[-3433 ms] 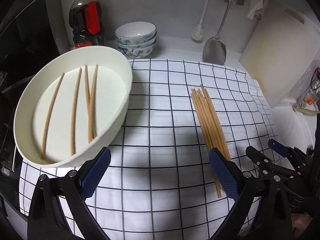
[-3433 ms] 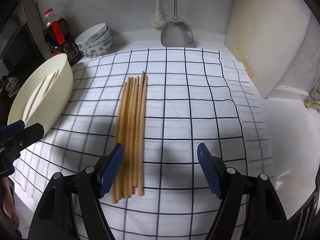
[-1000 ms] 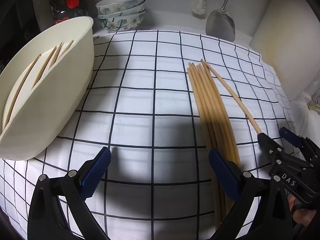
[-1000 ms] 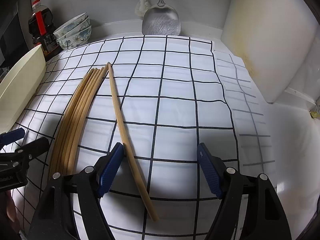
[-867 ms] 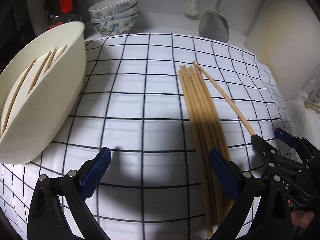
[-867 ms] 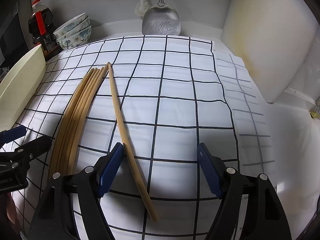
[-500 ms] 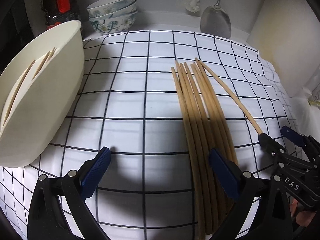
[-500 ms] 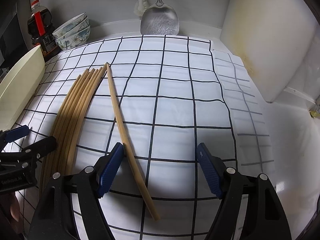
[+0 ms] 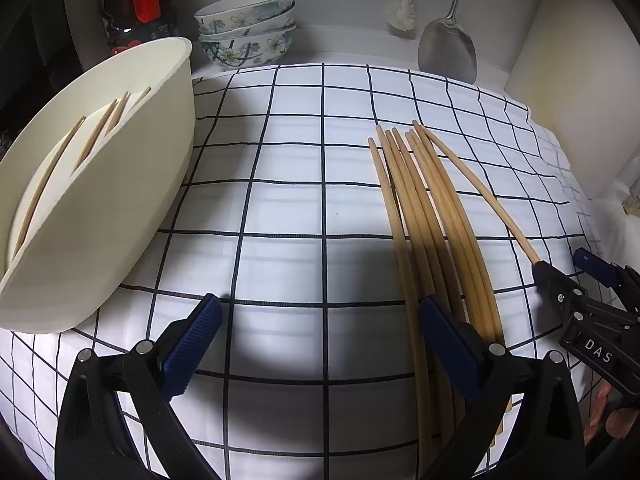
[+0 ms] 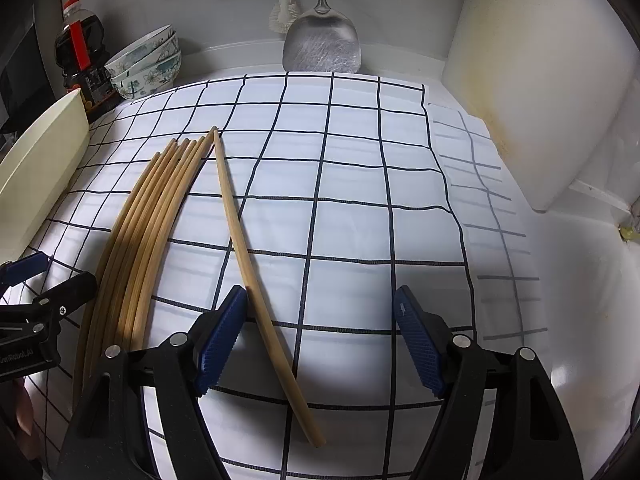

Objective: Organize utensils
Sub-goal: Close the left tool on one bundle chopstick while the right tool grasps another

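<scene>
Worktop covered by a white cloth with a dark grid [image 9: 288, 208]; at left, a cream oval tray [image 9: 100, 216], tilted, holding four chopsticks [image 9: 96, 136]; at centre right, a bundle of chopsticks [image 9: 424, 216] lying side by side on the cloth, tips pointing far; one single chopstick [image 10: 248, 256] splayed to the right of the bundle, its far tip near theirs. Left gripper [image 9: 316, 344] low over the near cloth, jaws apart, its right pad over the bundle's near ends; right gripper [image 10: 320, 344] with jaws apart, the single chopstick lying between them just beside the left pad [image 10: 220, 344], unclamped. Far edge: stacked floral bowls [image 9: 248, 24], a dark bottle with red label [image 9: 136, 0], a metal spatula [image 10: 322, 44], a dish brush [image 9: 400, 8]; a white board [image 10: 540, 80] at right.
</scene>
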`<state>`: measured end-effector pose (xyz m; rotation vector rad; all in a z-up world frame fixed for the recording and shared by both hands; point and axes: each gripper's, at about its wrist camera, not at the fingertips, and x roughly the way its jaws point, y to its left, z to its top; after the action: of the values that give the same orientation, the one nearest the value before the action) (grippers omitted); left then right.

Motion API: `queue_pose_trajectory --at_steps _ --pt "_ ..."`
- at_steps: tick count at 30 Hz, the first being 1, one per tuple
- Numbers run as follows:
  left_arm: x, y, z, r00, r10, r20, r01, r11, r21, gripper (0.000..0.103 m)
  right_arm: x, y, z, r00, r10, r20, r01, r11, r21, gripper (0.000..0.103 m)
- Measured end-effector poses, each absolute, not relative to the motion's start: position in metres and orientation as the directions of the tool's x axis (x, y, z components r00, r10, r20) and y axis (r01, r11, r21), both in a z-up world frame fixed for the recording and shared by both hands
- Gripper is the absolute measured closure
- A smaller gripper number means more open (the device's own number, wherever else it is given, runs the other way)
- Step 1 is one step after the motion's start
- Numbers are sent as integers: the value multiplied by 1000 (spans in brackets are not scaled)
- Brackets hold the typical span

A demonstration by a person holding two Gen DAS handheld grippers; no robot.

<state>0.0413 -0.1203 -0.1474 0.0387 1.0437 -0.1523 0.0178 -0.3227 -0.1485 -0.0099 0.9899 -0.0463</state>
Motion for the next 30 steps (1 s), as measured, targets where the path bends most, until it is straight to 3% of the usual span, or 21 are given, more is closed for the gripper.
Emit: queue_pose_trajectory --at_steps 2,12,16,18,21,23,24,26,28,30 --pt "43 -128 -150 490 -60 -870 153 988 17 5 19 -322 -149 549 -44 -835 33 999 -31 31" --pt "55 -131 -149 482 -71 -873 157 988 7 7 38 -311 -148 566 -44 -823 -41 996 -82 31" --pt "62 -134 -148 481 -75 -873 161 987 4 13 50 -304 -148 579 -31 -815 -96 990 -107 32" --pt "64 -136 -147 485 -76 -871 163 987 4 16 53 -301 -148 582 -5 -813 -131 986 -100 47" --pt "66 -140 -144 495 -86 -865 176 984 3 31 53 -294 -147 575 46 -817 -189 979 -78 70" --pt "66 -144 -142 498 -97 -862 193 981 1 49 49 -283 -148 580 48 -813 -225 969 -103 90" --pt "64 -145 -141 499 -102 -861 201 980 0 53 47 -279 -148 582 44 -812 -235 965 -116 95" --pt "62 -147 -139 501 -113 -858 218 976 -2 78 42 -269 -149 596 8 -803 -238 957 -167 96" --pt "59 -150 -138 496 -125 -859 240 971 -2 93 41 -272 -149 591 20 -806 -218 967 -135 97" --pt "56 -151 -138 490 -131 -862 254 967 -3 96 42 -282 -148 575 46 -817 -178 982 -70 97"
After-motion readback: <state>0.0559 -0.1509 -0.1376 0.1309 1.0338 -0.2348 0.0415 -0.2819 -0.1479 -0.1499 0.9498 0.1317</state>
